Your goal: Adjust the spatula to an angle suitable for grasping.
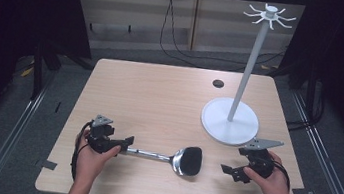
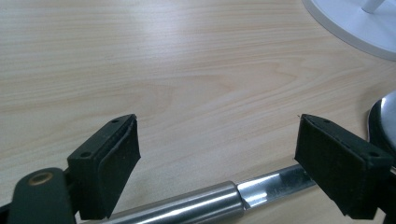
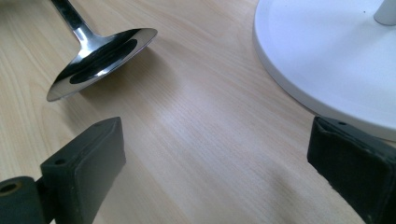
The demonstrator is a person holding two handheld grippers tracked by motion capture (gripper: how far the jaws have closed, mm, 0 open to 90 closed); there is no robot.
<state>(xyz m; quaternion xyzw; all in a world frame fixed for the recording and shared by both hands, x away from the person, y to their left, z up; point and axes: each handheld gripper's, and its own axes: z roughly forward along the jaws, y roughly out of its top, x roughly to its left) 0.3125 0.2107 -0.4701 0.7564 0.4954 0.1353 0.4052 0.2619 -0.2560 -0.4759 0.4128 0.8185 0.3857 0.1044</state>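
A steel ladle [image 1: 179,159] lies flat near the table's front, bowl to the right, handle pointing left. My left gripper [image 1: 126,144] is open at the handle's end; in the left gripper view [image 2: 219,154] the jaws stand wide apart with the shiny handle [image 2: 219,198] running low between them, untouched. The ladle's bowl edge [image 2: 385,114] shows at the right. My right gripper [image 1: 227,171] is open to the right of the bowl, a short gap away. Its own view [image 3: 219,163] has bare wood between the jaws and the ladle bowl [image 3: 100,60] ahead at upper left.
A white stand [image 1: 230,121] with a round base, tall pole and hooked top [image 1: 270,15] stands at the right rear of the wooden table [image 1: 160,95]; its base [image 3: 327,56] lies close to my right gripper. A dark cable hole [image 1: 218,84] sits near the far edge.
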